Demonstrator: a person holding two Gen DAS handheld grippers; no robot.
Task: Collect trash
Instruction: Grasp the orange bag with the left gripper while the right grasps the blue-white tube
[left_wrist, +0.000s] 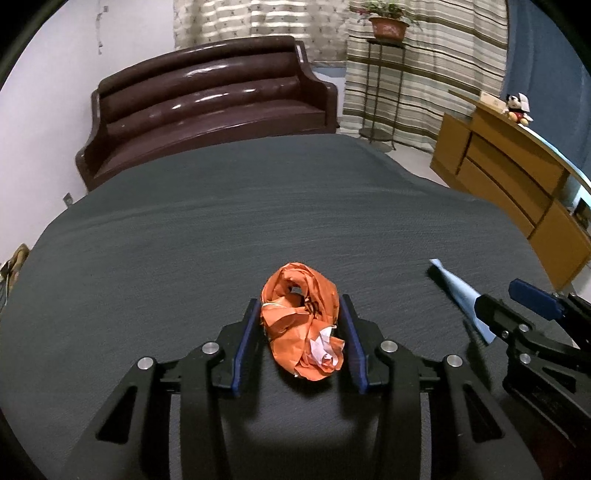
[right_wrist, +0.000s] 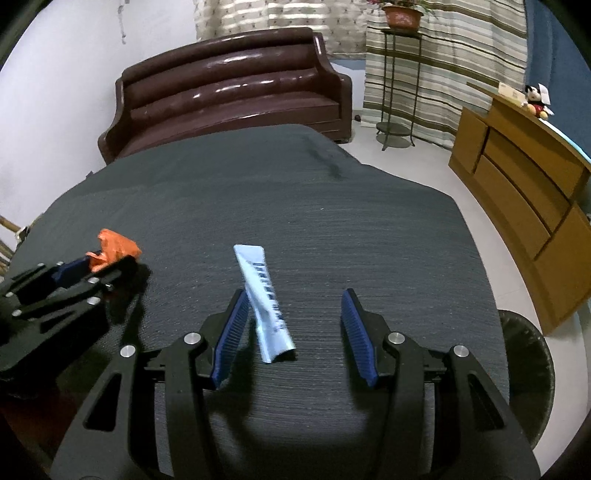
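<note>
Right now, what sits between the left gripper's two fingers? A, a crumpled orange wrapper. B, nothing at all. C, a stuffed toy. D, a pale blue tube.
A: in the left wrist view the crumpled orange wrapper lies on the dark table cover between the blue pads of the left gripper, while the pale blue tube lies by the right gripper.
</note>
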